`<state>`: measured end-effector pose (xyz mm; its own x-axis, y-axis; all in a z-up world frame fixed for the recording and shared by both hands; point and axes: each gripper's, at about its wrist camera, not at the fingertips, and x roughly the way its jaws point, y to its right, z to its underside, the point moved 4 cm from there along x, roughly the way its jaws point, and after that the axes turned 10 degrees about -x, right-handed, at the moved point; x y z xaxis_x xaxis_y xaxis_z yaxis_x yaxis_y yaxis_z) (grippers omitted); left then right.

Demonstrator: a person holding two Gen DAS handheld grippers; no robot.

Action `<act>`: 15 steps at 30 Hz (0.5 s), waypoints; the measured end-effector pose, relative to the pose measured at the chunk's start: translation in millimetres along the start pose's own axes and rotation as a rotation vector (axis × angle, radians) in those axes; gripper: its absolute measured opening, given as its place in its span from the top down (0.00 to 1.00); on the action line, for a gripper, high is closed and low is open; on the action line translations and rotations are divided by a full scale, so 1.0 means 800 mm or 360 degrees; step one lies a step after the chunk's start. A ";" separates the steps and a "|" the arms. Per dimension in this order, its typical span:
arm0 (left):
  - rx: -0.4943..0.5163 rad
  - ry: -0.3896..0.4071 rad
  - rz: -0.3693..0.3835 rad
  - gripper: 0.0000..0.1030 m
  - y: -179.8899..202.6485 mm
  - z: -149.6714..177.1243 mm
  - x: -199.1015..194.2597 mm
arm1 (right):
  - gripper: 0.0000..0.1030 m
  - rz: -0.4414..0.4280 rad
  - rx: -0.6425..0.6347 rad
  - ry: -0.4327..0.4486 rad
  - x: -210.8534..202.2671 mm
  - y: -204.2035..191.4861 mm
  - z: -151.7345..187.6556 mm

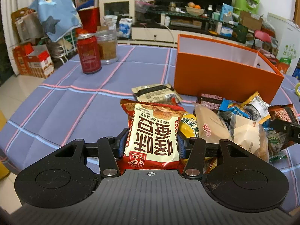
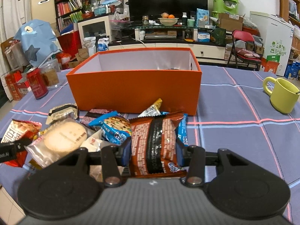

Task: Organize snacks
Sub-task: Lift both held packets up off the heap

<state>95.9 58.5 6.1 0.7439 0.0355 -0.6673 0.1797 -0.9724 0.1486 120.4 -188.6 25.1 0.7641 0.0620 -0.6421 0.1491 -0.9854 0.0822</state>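
The left gripper (image 1: pixel 151 142) is pinching a red-and-cream snack packet (image 1: pixel 152 133) between its blue pads (image 1: pixel 121 142), the jaws standing only as far apart as the puffed bag is wide, and the right gripper (image 2: pixel 152 150) is clamping a brown wrapped bar (image 2: pixel 154 144) the same way, its fingers closed snugly on the wrapper's flanks. Both packets are sitting at the near edge of the snack pile (image 2: pixel 78 133), which is lying on the checked tablecloth (image 1: pixel 65 97) just in front of the orange box (image 2: pixel 134 88); from the left gripper the box is lying at about one o'clock, from the right at twelve. To my judgement the step in hand is lifting both packets clear and carrying them over the near wall, and doing it well is meaning raising each straight up first, so neighbouring wrappers are not dragging along, then clearing the rim before letting go. Going left to right across the table, I am counting one red can (image 2: pixel 37 85), one clear jar (image 2: pixel 51 76), one box, one yellow-green mug (image 2: pixel 284 95). Loose snacks are numbering roughly ten, though overlapping wrappers are making an exact count uncertain. The box is showing something dark at its far right corner; I cannot tell what.
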 end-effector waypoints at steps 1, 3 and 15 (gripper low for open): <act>0.0000 0.0000 0.0000 0.76 0.000 0.000 0.000 | 0.55 0.0000 0.0000 0.0003 -0.001 0.000 0.000; -0.0001 0.0004 0.0001 0.75 0.000 0.000 0.000 | 0.55 -0.0002 0.0003 0.0006 -0.001 0.002 -0.001; -0.0001 0.0028 0.0028 0.75 0.000 -0.003 -0.006 | 0.55 -0.0014 -0.0019 0.0112 -0.021 -0.003 -0.012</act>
<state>93.9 58.6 11.3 0.7580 0.0226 -0.6518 0.1669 -0.9729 0.1603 113.2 -185.4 43.1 0.8050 0.0823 -0.5876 0.1632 -0.9828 0.0859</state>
